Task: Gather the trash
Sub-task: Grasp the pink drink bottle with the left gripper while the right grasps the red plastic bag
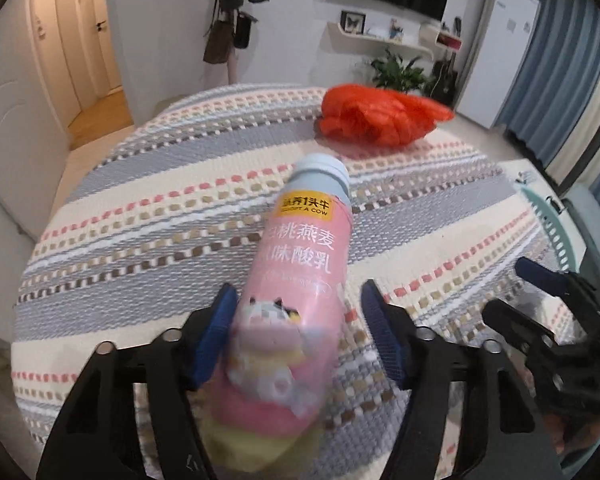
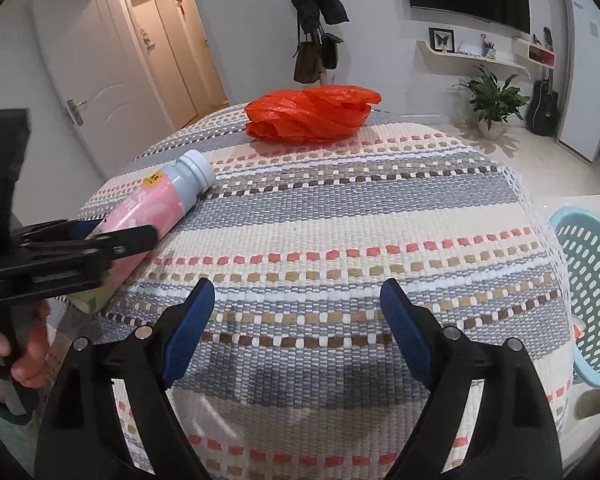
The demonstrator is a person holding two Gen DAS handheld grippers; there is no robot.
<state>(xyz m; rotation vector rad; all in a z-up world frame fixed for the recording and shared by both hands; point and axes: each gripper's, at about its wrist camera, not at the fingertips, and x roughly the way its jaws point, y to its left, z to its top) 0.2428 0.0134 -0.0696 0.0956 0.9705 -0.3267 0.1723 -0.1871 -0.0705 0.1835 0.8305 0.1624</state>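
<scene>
bottle (image 2: 160, 208) lying on table (image 2: 340, 240), left | bag (image 2: 312, 114) behind | basket (image 2: 592, 280) right

Both wrist cameras are looking steeply down along their tongs at the striped desk (image 2: 340, 208) — sharing the red bag (image 2: 312, 114) beyond.

Woven tablecloth (image 2: 340, 216) coarse, matt; bottle (image 1: 300, 264) glossy plastic; red bag (image 2: 312, 114) crinkled shiny film.

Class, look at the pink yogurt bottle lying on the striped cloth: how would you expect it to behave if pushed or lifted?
The pink yogurt bottle is round and lies on its side, so a sideways push would probably roll it. Its glossy wrap may slip in a grip. The capped plastic body looks stiff rather than fragile.
</scene>
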